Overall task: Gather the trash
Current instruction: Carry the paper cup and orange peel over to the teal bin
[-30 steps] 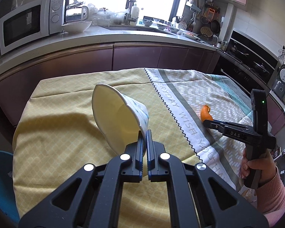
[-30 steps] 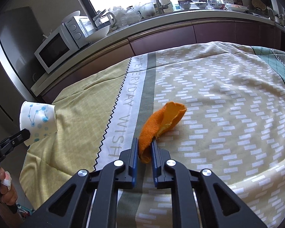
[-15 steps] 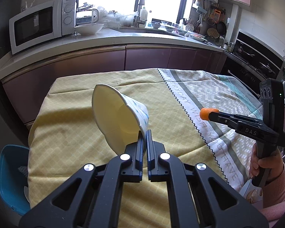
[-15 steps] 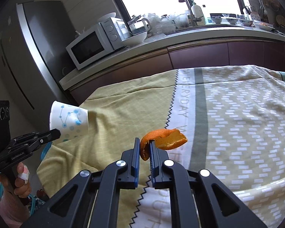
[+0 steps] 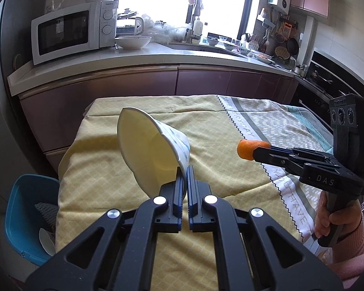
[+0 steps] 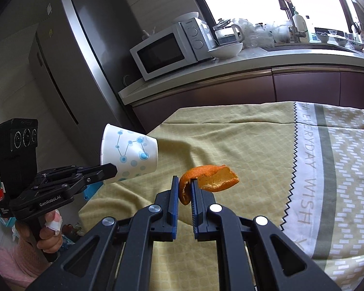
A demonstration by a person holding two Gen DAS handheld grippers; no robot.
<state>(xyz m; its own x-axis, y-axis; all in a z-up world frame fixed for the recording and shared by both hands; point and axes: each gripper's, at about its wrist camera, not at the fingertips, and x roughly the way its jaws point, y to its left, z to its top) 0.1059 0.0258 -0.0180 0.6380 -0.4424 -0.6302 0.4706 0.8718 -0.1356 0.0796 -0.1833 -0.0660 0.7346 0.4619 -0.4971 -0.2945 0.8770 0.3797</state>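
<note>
A white paper cup (image 5: 150, 150) with blue dots lies on its side in the air, pinched by its rim in my left gripper (image 5: 185, 169), which is shut on it. From the right wrist view the same cup (image 6: 129, 152) sticks out of the left gripper (image 6: 109, 169) above the table's left edge. My right gripper (image 6: 184, 181) is shut on a curled orange peel (image 6: 211, 178), held above the yellow cloth. In the left wrist view the peel (image 5: 247, 149) shows at the tip of the right gripper (image 5: 256, 152).
A yellow and grey patterned cloth (image 5: 220, 131) covers the table. A blue bin (image 5: 24, 215) stands on the floor at the table's left side, with rubbish inside. A counter with a microwave (image 5: 72, 34) runs behind; a fridge (image 6: 68, 68) stands at the left.
Both grippers have swung left and risen with their loads. The orange peel has been lifted off the cloth. The blue bin has come into the left wrist view.
</note>
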